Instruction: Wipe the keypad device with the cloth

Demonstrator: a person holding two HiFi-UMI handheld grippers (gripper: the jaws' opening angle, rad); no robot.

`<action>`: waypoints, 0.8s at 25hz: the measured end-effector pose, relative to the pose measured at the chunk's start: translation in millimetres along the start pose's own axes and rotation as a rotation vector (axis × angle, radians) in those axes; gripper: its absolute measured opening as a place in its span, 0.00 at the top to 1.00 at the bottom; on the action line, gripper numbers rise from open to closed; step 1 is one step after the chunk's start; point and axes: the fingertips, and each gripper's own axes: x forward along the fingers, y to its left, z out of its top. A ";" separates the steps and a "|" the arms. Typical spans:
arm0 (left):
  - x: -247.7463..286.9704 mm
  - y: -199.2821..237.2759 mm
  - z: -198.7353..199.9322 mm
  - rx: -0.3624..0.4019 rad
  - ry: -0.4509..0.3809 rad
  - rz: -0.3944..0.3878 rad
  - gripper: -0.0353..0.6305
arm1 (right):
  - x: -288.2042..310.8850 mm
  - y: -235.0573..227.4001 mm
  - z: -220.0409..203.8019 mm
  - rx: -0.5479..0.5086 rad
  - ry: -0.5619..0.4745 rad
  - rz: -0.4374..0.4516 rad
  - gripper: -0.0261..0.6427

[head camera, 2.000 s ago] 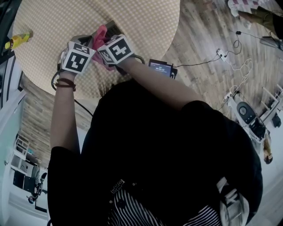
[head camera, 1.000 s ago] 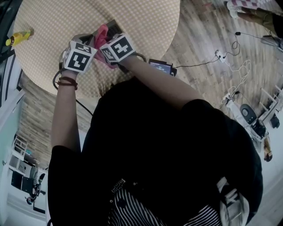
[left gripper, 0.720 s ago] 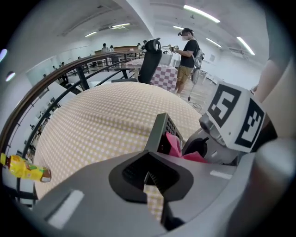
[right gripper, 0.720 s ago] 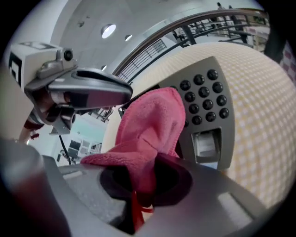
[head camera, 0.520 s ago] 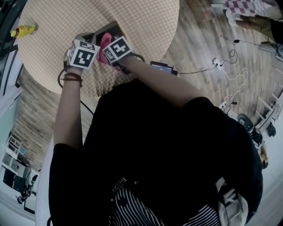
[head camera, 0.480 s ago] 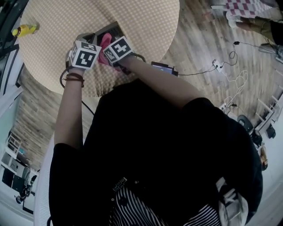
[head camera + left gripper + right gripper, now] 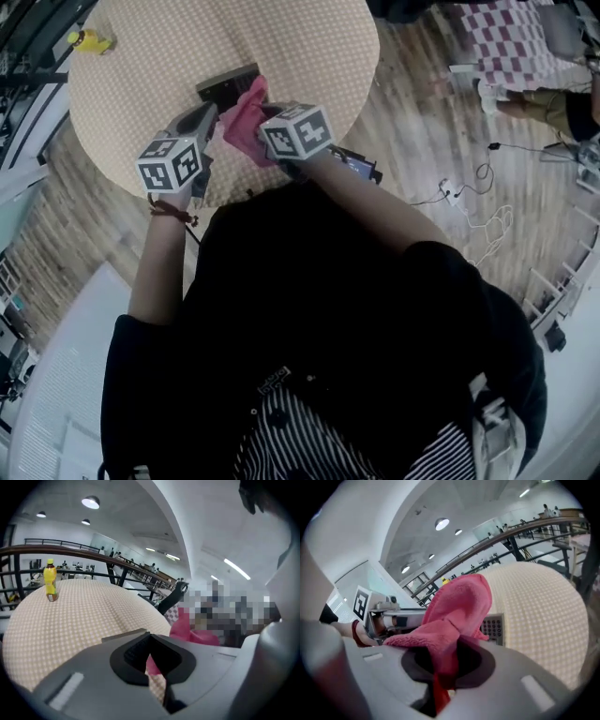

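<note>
Head view: I see the round table (image 7: 309,47), covered in a fine check, with the keypad device (image 7: 228,84) lying flat on its near half. My two grippers are side by side just on my side of it. A yellow bottle (image 7: 89,40) stands at the far left rim, well apart from the work.

Right gripper view: my right gripper (image 7: 445,667) is clamped on the pink cloth (image 7: 454,611). The cloth bunches up above the jaws and covers the left part of the keypad device, whose rows of buttons show just beside it. I cannot tell whether cloth and keypad touch. The marker cube (image 7: 360,603) of the other tool appears at left.

Left gripper view: my left gripper (image 7: 151,654) has its jaws drawn together to a thin slit, with nothing caught between them. Past their tips lie the grey edge of the keypad device and, to the right, the cloth.
</note>
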 end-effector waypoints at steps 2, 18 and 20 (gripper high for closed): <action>-24.4 -19.0 10.0 -0.045 -0.066 -0.009 0.95 | -29.4 7.4 23.0 -0.058 -0.050 0.008 0.87; 108.2 0.3 45.5 0.064 -0.292 -0.027 0.95 | -14.3 -132.1 91.7 -0.119 -0.220 -0.013 0.87; 105.8 -5.7 39.1 0.069 -0.273 -0.029 0.95 | -8.7 -132.0 90.9 -0.130 -0.208 0.004 0.87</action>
